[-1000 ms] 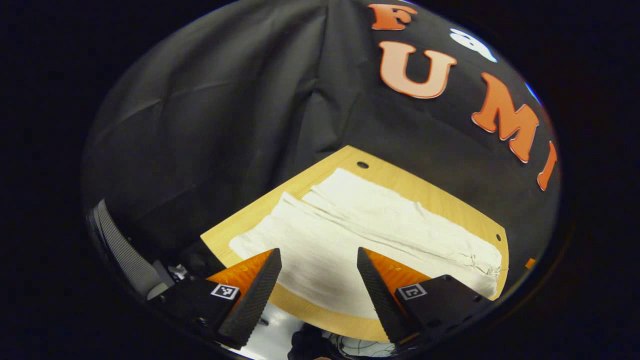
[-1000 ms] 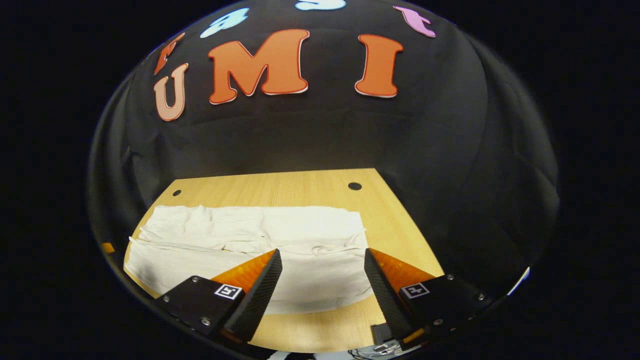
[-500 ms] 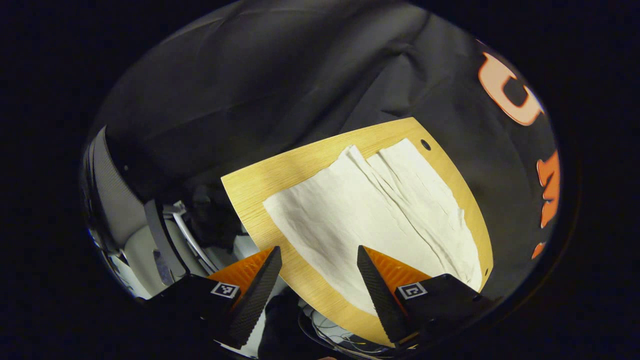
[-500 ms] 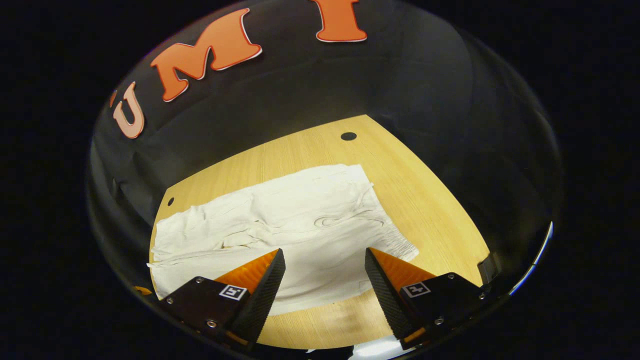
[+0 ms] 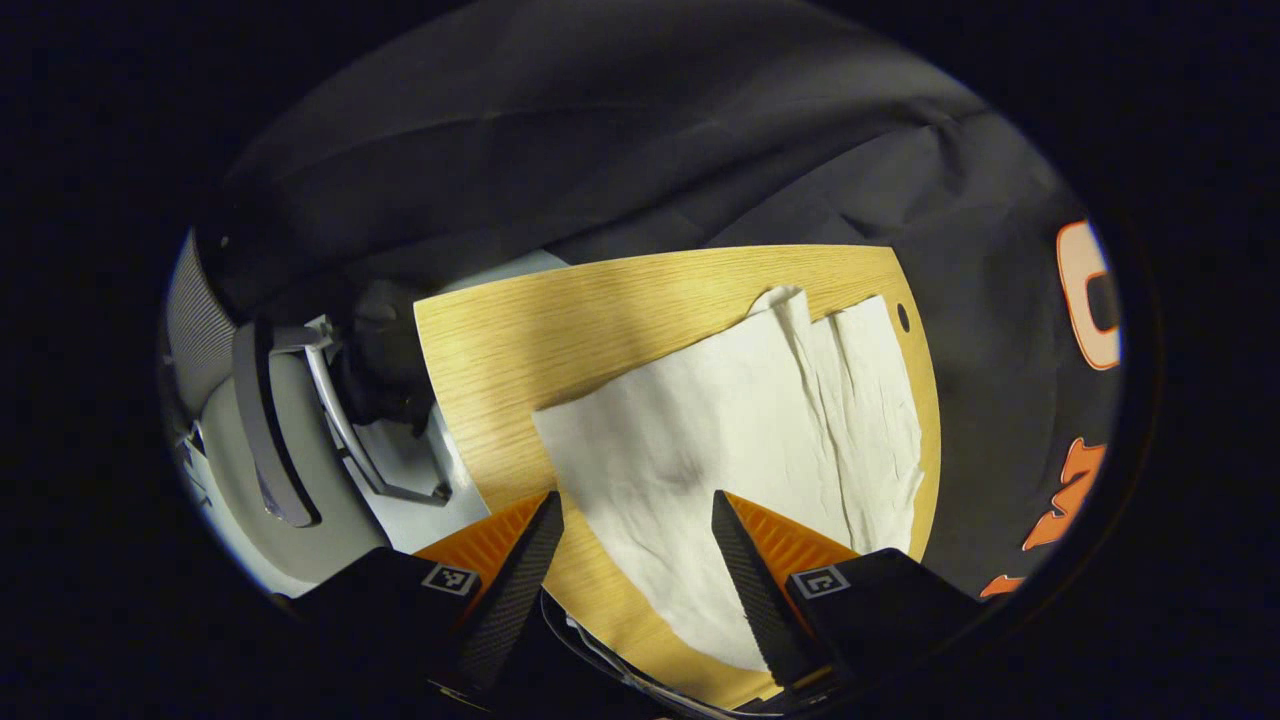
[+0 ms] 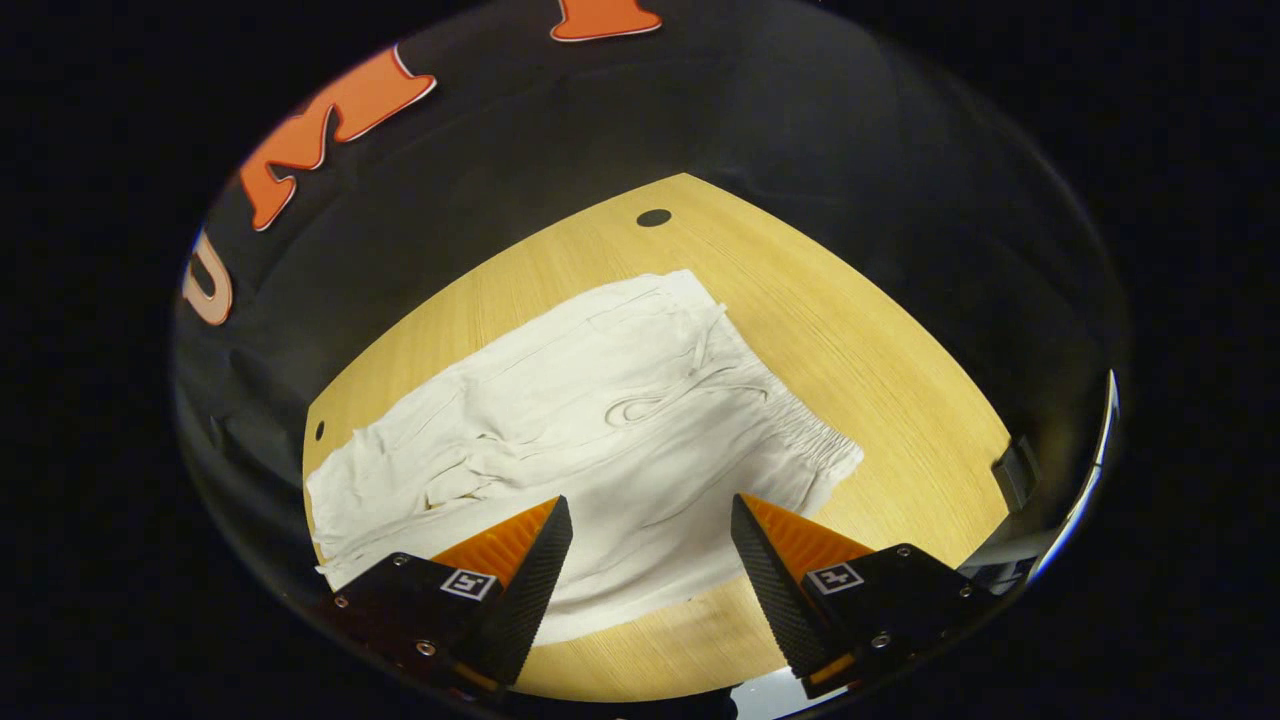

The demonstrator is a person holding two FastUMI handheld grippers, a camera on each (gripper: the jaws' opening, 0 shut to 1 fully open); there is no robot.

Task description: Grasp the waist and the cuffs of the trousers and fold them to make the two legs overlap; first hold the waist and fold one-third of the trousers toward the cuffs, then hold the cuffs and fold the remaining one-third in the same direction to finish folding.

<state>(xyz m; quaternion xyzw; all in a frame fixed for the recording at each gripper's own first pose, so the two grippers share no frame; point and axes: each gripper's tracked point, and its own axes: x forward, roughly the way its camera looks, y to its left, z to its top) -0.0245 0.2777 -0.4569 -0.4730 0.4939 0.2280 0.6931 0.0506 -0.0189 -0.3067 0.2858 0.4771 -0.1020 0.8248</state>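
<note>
In the left gripper view, a grey chair-like frame (image 5: pixel 270 420) stood off the table's left edge, beside a pale patch of floor (image 5: pixel 420 490). Next came the wooden table (image 5: pixel 520 330), and on it the cream trousers (image 5: pixel 740 430) lay flat, their two legs side by side with a creased seam between them (the cuffs pointed toward the far edge, near a small dark hole (image 5: pixel 903 317) in the tabletop). The left claw (image 5: pixel 637 545) hung above the near side of the table with its jaws spread wide, nothing between them; the near leg's fabric showed in the gap.

In the right gripper view, the trousers (image 6: pixel 560 440) stretched from the left side of the table (image 6: pixel 880 370) toward the right, where the gathered elastic waist (image 6: pixel 810 445) and a looped drawstring (image 6: pixel 650 405) lay. Bare wood ran beyond the waist to the table's right edge. The right claw (image 6: pixel 650 550) hovered over the near edge of the cloth, jaws wide apart and gripping nothing (whether its tips touched the fabric could not be told).
</note>
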